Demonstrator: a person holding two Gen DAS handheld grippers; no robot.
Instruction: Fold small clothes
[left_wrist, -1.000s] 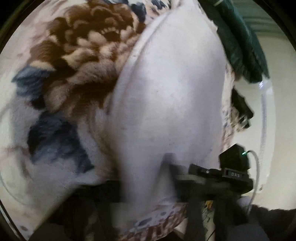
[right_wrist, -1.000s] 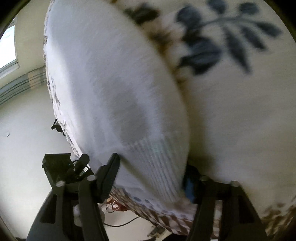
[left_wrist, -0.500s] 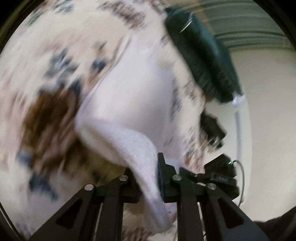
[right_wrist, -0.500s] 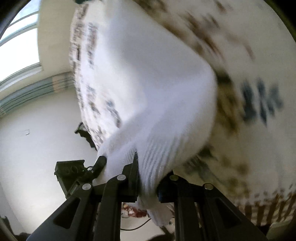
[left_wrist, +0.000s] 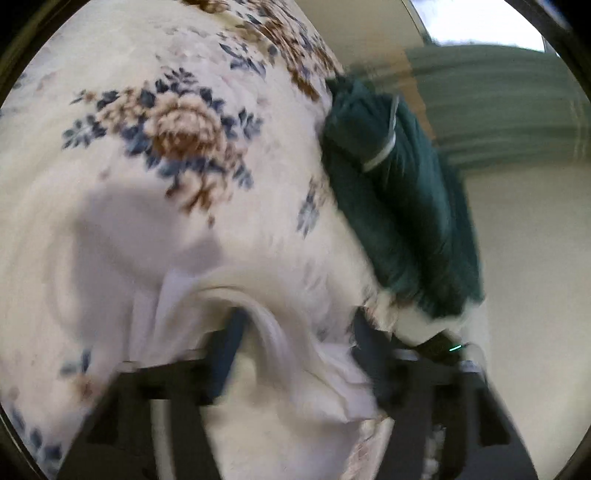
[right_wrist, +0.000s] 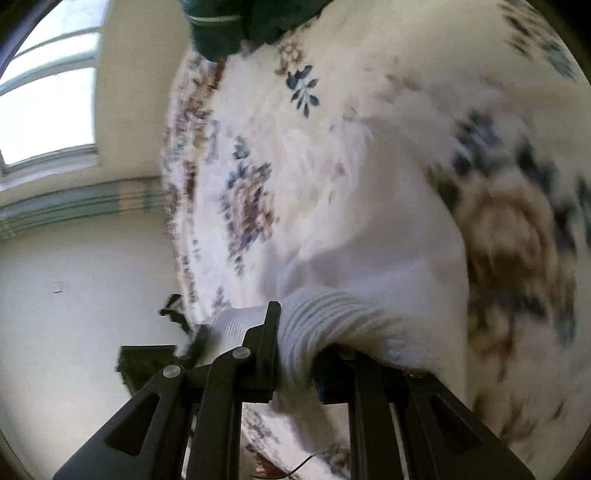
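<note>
A white garment (right_wrist: 369, 280) is seen lying on a floral blanket (left_wrist: 184, 122), at lower centre of both views. Its ribbed hem is clamped between the jaws of the right gripper (right_wrist: 295, 354). The left gripper (left_wrist: 291, 354) is blurred; its jaws have just been opening and are seen spread wide, with a white fold between them but not pressed. A dark green cloth (left_wrist: 399, 192) is noted at upper right of the left view.

Ribbed knit sock (right_wrist: 325, 317); fleecy blanket (right_wrist: 332, 129).
</note>
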